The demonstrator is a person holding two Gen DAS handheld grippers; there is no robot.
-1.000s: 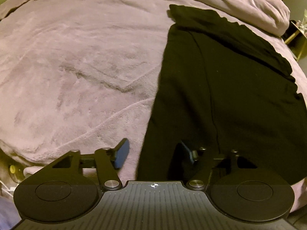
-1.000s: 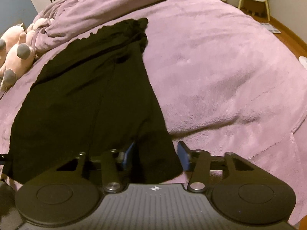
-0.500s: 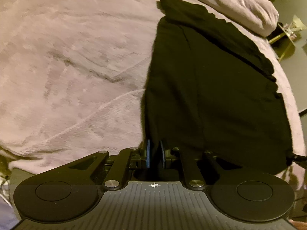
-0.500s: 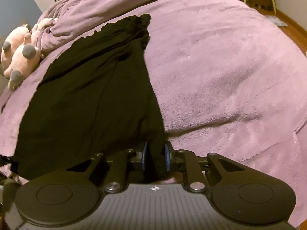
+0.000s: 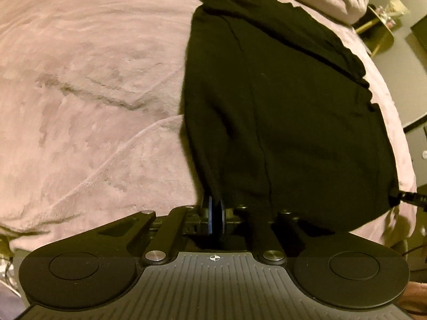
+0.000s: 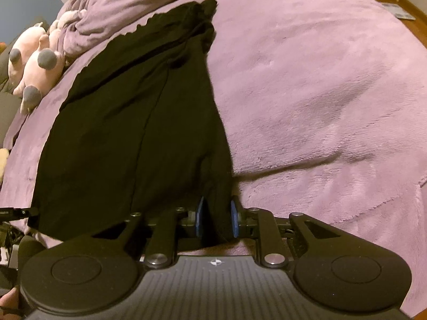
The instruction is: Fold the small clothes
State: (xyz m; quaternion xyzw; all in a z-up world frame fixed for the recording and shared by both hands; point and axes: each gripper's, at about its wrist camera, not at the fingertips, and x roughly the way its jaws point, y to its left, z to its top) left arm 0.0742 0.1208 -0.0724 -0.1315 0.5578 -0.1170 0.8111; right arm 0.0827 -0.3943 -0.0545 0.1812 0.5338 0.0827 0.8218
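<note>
Dim bedroom, mauve fleece bedspread (image 6: 307, 85)

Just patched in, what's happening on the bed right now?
A person is starting to fold a black garment spread on a purple blanket. The left hand-held gripper is shut on the garment's near left corner; the right hand-held gripper has just been closing on the near right corner. Both corners are pinched; no fold made yet.

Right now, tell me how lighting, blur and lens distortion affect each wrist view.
Left wrist view: dim, yellowish light; the black garment reads as a near-featureless dark mass; fisheye bows the blanket. Right wrist view: purpler cast, soft blur on the plush toys, edges curved; the garment's folds barely show.
</note>
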